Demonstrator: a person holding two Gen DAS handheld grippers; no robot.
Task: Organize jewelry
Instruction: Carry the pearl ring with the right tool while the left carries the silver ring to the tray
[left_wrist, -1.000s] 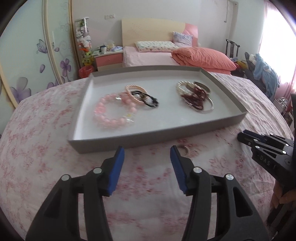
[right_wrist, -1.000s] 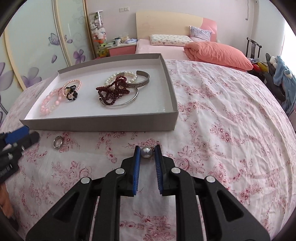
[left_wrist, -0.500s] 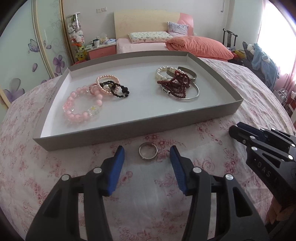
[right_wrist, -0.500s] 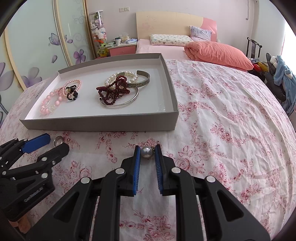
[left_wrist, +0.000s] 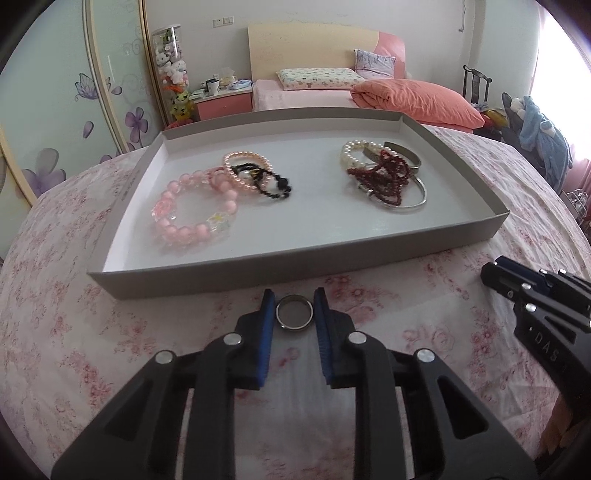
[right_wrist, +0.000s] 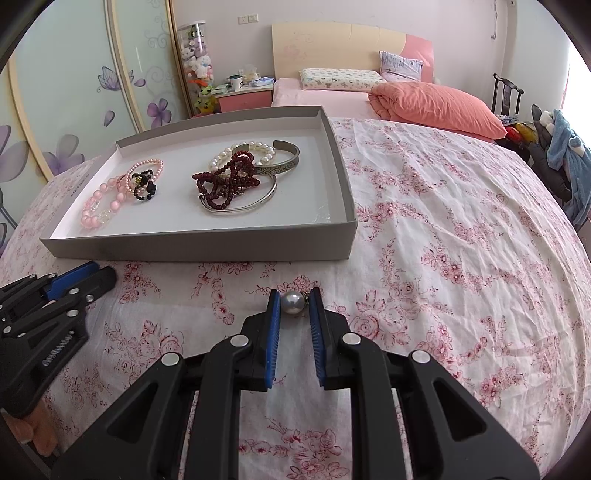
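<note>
Left tongs (left_wrist: 294, 301), just closing, pinch the ring (left_wrist: 294, 314); "DAS"-marked right tongs (right_wrist: 294, 295) grip the pearl (right_wrist: 293, 303).

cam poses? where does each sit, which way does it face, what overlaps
Left wrist: on left gripper, angled down across the flowered cloth at the silver ring between its pads; right gripper at right edge.
Right wrist: on right gripper, angled down at the pearl bead it pinches; left gripper at left edge.
Shared: gray tray, bracelets, bed.

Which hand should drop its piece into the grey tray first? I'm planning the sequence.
Likely the right: its gripper is already shut on the round grey pearl. The left gripper has only just been closing around the silver metal ring, beside the grey cardboard tray.
</note>
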